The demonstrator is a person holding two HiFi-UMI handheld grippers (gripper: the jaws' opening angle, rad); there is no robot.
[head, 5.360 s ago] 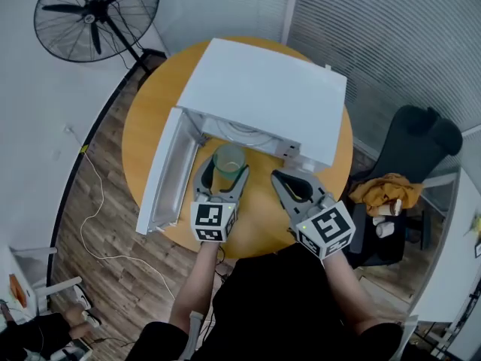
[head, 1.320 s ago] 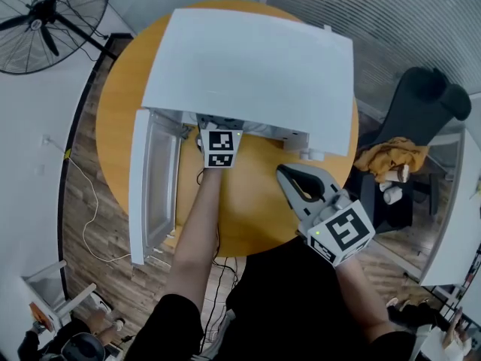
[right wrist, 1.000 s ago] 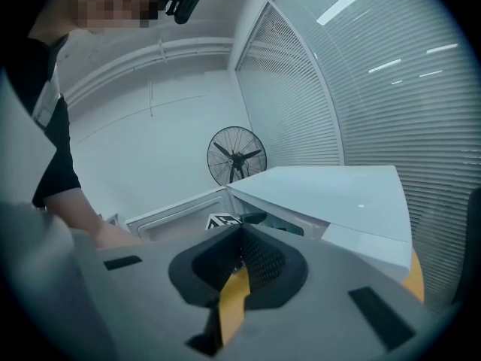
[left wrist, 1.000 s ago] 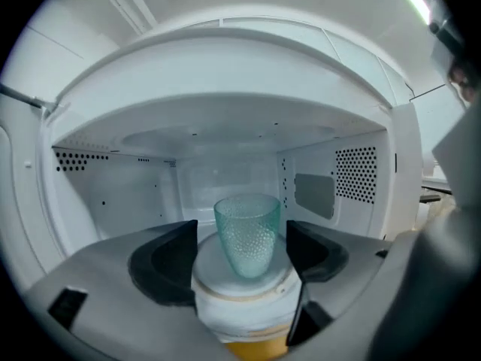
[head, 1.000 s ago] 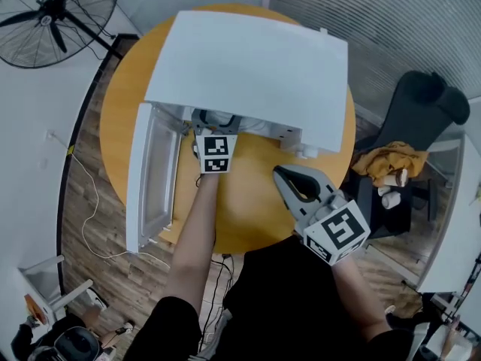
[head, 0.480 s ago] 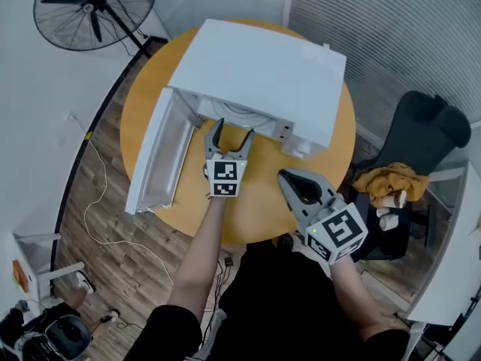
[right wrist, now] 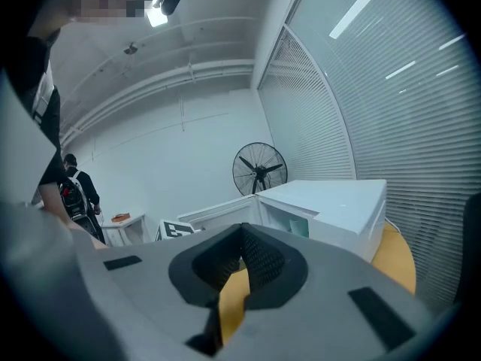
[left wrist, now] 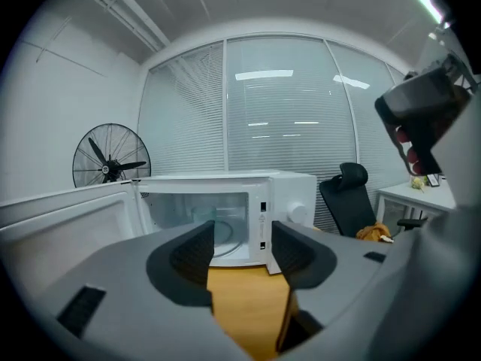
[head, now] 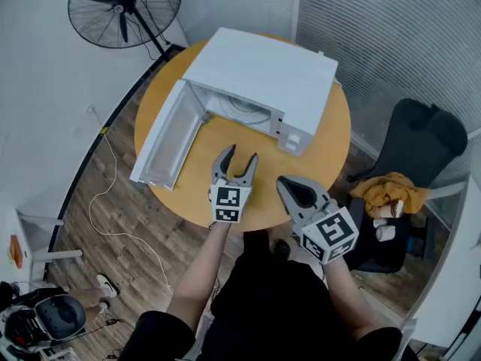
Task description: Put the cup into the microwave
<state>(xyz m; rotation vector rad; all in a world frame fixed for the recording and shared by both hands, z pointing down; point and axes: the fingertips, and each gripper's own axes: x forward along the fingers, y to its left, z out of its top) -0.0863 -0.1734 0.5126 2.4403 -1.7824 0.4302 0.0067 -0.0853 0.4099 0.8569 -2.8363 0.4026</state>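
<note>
While two handheld grippers hang over the near rim of one round yellow wooden table [head: 319,153], their states differ. The left gripper [head: 240,155] has its grey jaws partly apart, having just been closing, with only air and bare tabletop between them. The right gripper [head: 283,181], just to its right, has its jaws pressed together on nothing.

Straight ahead of the left fingertips, across a bare stretch of table, stands one white microwave oven [head: 259,70]. Its door [head: 167,138] is swung wide, out to the left of those fingers. Inside the oven's cavity sits one pale green translucent cup [left wrist: 203,215], upright and well apart from both grippers.

Beyond the oven and to its left, one black pedestal fan [head: 124,10] stands on the wood floor by the wall. Off to the right of the right gripper's fingers, past the table's edge, is one black office chair [head: 417,138], with an orange cloth [head: 385,189] heaped just beside it.
</note>
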